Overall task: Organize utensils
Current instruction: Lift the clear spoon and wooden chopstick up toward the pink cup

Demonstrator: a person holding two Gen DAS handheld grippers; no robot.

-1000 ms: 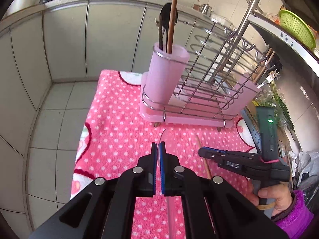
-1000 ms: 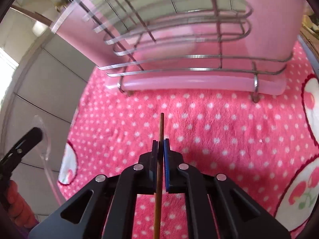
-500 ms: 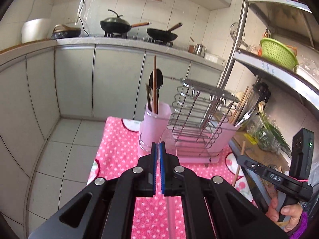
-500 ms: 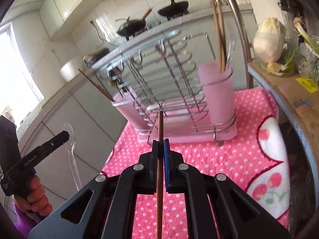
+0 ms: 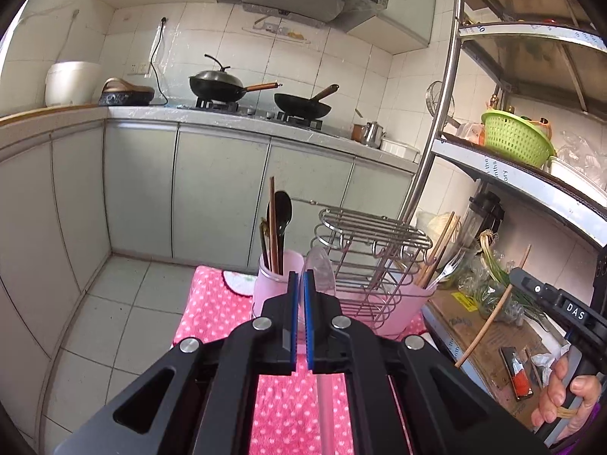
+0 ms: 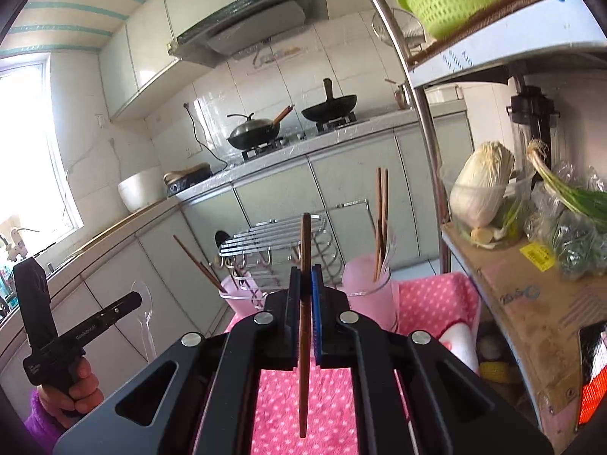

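My left gripper [image 5: 300, 284] is shut on a clear plastic spoon [image 5: 318, 269], held upright above the pink polka-dot cloth [image 5: 212, 314]. It also shows in the right wrist view [image 6: 142, 314]. My right gripper [image 6: 306, 276] is shut on a brown wooden chopstick [image 6: 305, 242], also seen in the left wrist view [image 5: 489, 322]. Ahead stands a wire rack [image 5: 371, 235] with a pink cup [image 5: 271, 284] holding a black spoon and chopsticks, and a second pink cup [image 6: 366, 292] holding chopsticks and a fork.
A metal shelf pole [image 6: 421, 113] rises right of the rack. A cardboard-covered shelf [image 6: 531, 288] carries cabbage [image 6: 481, 185] and greens. A green basket [image 5: 512, 136] sits on the upper shelf. Kitchen counter with woks [image 5: 220, 87] lies behind, grey cabinets below.
Both grippers have risen and tilted up from the cloth, each still holding its utensil. The rack now lies lower and farther in both views.
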